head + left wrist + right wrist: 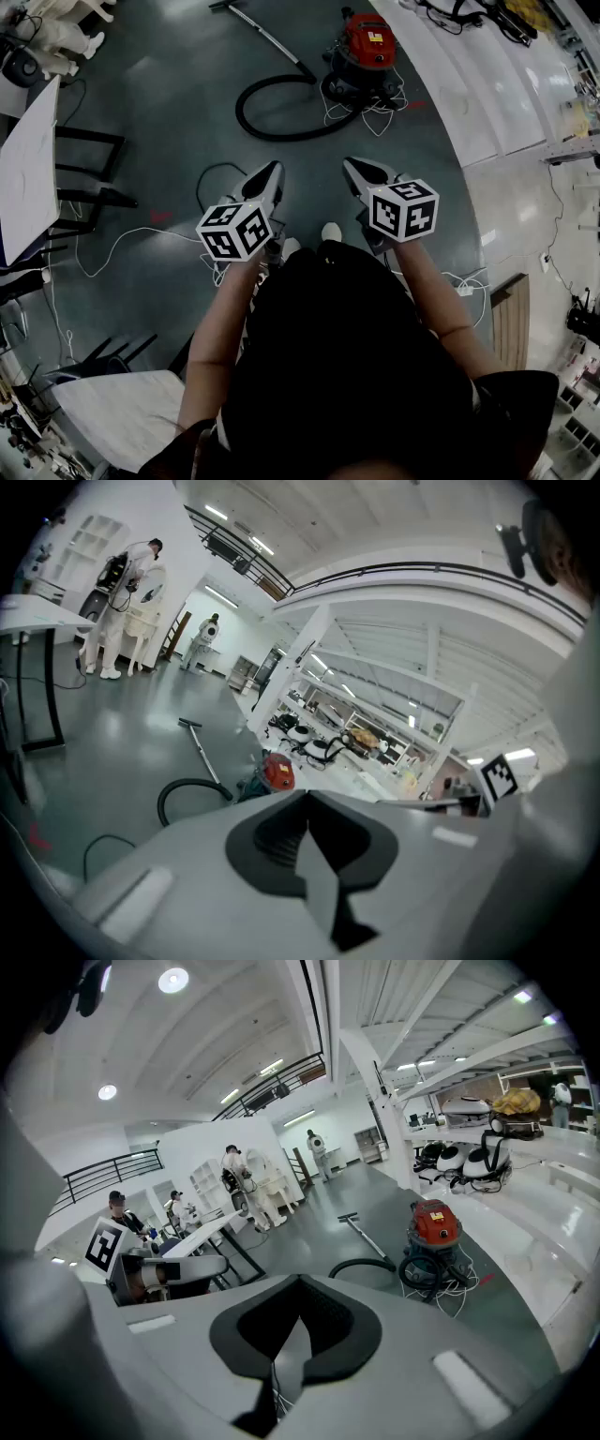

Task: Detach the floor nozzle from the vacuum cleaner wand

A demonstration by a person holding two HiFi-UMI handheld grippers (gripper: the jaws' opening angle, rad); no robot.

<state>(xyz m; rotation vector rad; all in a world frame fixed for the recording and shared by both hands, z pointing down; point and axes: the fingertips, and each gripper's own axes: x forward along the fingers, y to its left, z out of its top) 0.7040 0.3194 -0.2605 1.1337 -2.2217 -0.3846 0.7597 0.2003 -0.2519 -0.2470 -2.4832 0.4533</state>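
A red canister vacuum cleaner (364,52) stands on the dark floor ahead of me. Its black hose (272,117) loops to the left, and the metal wand (272,39) runs on to the floor nozzle (225,5) at the top edge. The left gripper view shows the vacuum cleaner (277,772), the wand (204,755) and the nozzle (190,723). In the right gripper view the vacuum cleaner (433,1227), wand (368,1235) and nozzle (348,1216) lie far ahead. My left gripper (273,172) and right gripper (354,167) are both shut and empty, held in the air well short of the vacuum cleaner.
A white table (23,169) with black legs stands at the left, and a chair (112,417) at the lower left. White cables (122,244) trail over the floor near my feet. A raised white platform (469,84) runs along the right. People in white suits (117,611) stand far off.
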